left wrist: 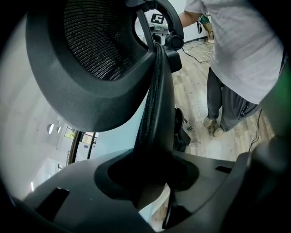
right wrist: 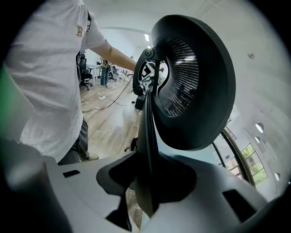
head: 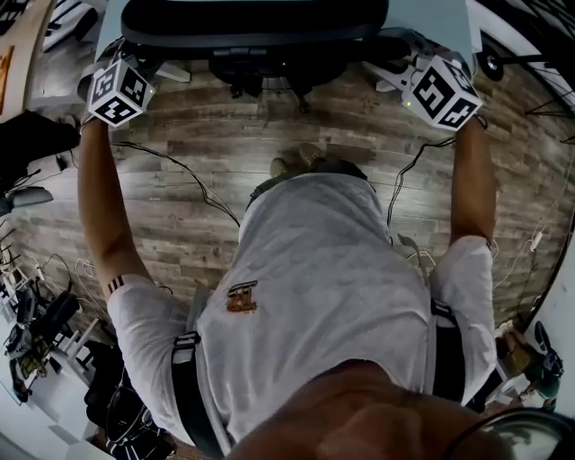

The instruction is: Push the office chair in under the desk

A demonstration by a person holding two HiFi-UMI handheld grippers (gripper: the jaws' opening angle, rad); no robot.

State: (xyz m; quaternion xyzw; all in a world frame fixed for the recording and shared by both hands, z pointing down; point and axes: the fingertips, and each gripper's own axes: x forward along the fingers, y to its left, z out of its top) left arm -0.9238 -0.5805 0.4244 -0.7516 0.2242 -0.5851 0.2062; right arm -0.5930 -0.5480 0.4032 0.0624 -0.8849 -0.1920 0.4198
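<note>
A person in a pale, soft-knit T-shirt (head: 314, 287) stands on a floor (head: 207, 148) of grey-brown wood-grain planks, arms stretched forward to a black office chair (head: 256, 22) at the far edge of the head view. The chair sits straight ahead of the person, between the two arms. Beyond it lies a smooth pale blue surface (head: 440, 27) that looks like the tabletop; whether the seat is under it cannot be told from here.

The left hand-held gripper (left wrist: 152, 182), moulded in matt dark plastic, has its jaws closed partway on the thin, fabric-bound side edge of the backrest (left wrist: 157, 104), which runs up through the gap as a narrow ribbed strip. The right hand-held gripper (right wrist: 148, 182), which looks paler grey in its own view, is clamped the same way on the opposite side edge (right wrist: 148, 136), a slim curved blade of black trim.

Above both grips rises the headrest (left wrist: 100, 59), a rounded oval shell of smooth hard plastic around a panel of fine woven mesh. It is carried on a curved black bracket (right wrist: 145, 73).

In the head view, each hand-held gripper carries a white cube printed with black square markers, one at left (head: 117, 90) and one at right (head: 440, 90). The chair's black base (head: 260, 72) shows between them. Thin dark cables (head: 180, 171) snake across the planks near the person's shoes (head: 296, 163).
</note>
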